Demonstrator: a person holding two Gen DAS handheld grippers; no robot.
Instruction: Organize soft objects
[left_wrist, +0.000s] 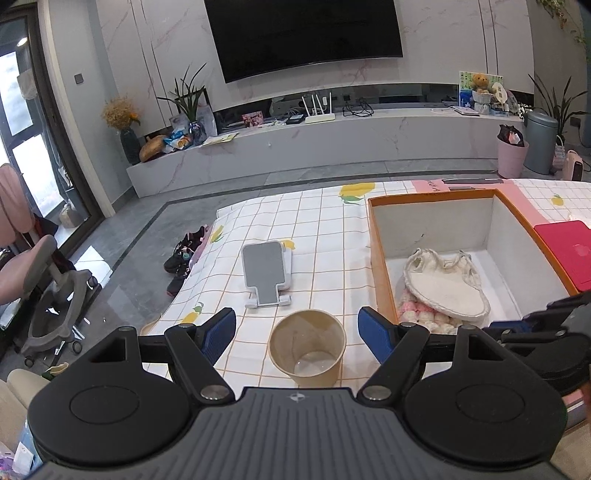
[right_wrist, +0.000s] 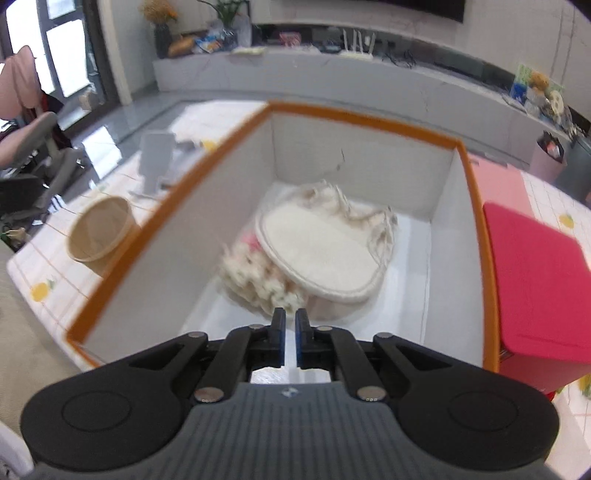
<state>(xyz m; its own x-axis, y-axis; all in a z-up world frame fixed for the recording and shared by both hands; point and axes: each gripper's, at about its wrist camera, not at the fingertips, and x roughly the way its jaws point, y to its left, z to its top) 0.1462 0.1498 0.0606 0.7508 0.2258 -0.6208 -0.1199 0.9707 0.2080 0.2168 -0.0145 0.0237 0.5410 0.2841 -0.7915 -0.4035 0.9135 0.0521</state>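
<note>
I see a flat cream knitted bag (right_wrist: 317, 251) lying tilted atop a pink-and-white fluffy piece (right_wrist: 258, 273), both inside the orange-rimmed white box (right_wrist: 369, 122).

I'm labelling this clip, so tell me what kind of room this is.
Most likely a home living room: a large wall-mounted TV above a long marble media console, potted plants, and shoes on the floor beside the cloth-covered table.

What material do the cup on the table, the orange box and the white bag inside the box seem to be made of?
Cup: probably kraft paper, matte tan, with a thin rolled rim.
Orange box: likely cardboard; stiff, thin walls, orange outside, plain matte white inside.
White bag: looks like woven or crocheted cotton, cream, with a corded edge and fringed yarn; the blur leaves the weave uncertain.
</note>
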